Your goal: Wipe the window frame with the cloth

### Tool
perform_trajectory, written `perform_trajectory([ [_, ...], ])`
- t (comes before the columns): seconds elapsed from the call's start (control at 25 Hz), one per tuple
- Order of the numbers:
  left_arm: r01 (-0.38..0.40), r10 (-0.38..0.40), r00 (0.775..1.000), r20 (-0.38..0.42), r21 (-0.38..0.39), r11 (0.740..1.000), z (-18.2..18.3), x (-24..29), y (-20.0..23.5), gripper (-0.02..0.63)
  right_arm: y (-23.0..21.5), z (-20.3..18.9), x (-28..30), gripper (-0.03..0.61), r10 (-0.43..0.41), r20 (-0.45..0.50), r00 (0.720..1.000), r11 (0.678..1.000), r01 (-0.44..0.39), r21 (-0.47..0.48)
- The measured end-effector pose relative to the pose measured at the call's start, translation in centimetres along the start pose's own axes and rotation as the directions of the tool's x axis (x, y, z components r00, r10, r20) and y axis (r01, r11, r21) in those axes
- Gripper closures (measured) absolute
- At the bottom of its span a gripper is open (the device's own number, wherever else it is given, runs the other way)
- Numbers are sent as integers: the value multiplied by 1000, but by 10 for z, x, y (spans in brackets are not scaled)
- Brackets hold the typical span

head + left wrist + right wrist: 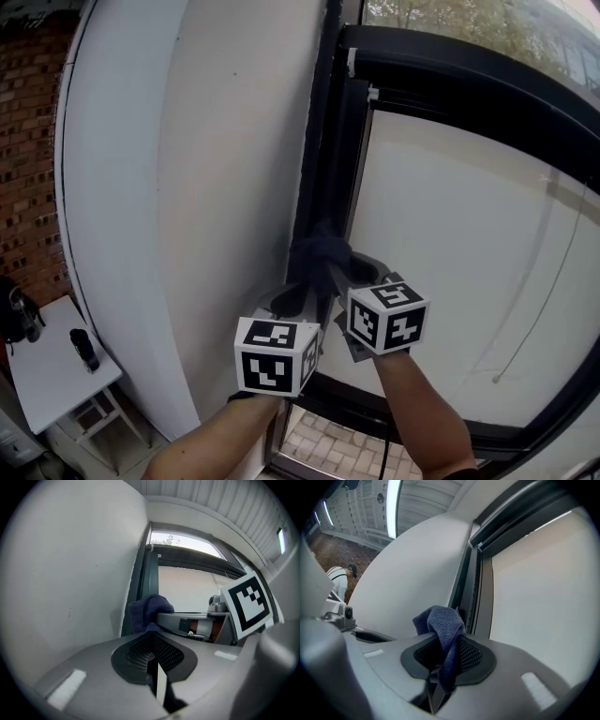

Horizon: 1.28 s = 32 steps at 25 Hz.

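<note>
A dark blue cloth [320, 251] is bunched against the dark vertical window frame [330, 159]. My right gripper [445, 660] is shut on the cloth [445, 630], which sticks out past its jaws and touches the frame [469, 592]. My left gripper [152, 656] is shut with nothing between its jaws, just left of the right one and close behind the cloth [147, 611]. In the head view both grippers [309, 295] sit side by side below the cloth, their marker cubes toward me.
A white wall [187, 187] runs left of the frame. Right of it is the window pane with a pale blind [469, 262] and a thin cord [544, 300]. A small white table [52, 361] with dark items stands at lower left, below a brick wall [28, 141].
</note>
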State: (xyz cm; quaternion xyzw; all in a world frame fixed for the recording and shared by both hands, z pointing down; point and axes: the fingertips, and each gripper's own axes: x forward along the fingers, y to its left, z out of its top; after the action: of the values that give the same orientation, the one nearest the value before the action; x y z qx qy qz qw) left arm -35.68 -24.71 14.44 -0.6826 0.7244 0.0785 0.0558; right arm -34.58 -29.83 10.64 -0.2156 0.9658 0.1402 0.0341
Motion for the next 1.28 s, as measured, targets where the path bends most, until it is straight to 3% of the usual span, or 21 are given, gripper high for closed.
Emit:
perform_trajectory([
  [0.44,3,-4,999,50,27,1000,33,9,-2,620,-12,54,9,497,-17,43,999,1000,18,-21],
  [0.64,17,-16,996,92,-10,1000,53,6,-6,620,-18,73,10,497,-32,59,998,999,33,-28],
  [1.0,23,-33,991,128,78,997,81,4,-11,620,-29,111,14,497,-55,93,994,998,59,-34],
  [1.28,42,-56,988,147,94,995,102,2,-12,620,-37,145,22,497,-73,123,990,996,78,-40],
])
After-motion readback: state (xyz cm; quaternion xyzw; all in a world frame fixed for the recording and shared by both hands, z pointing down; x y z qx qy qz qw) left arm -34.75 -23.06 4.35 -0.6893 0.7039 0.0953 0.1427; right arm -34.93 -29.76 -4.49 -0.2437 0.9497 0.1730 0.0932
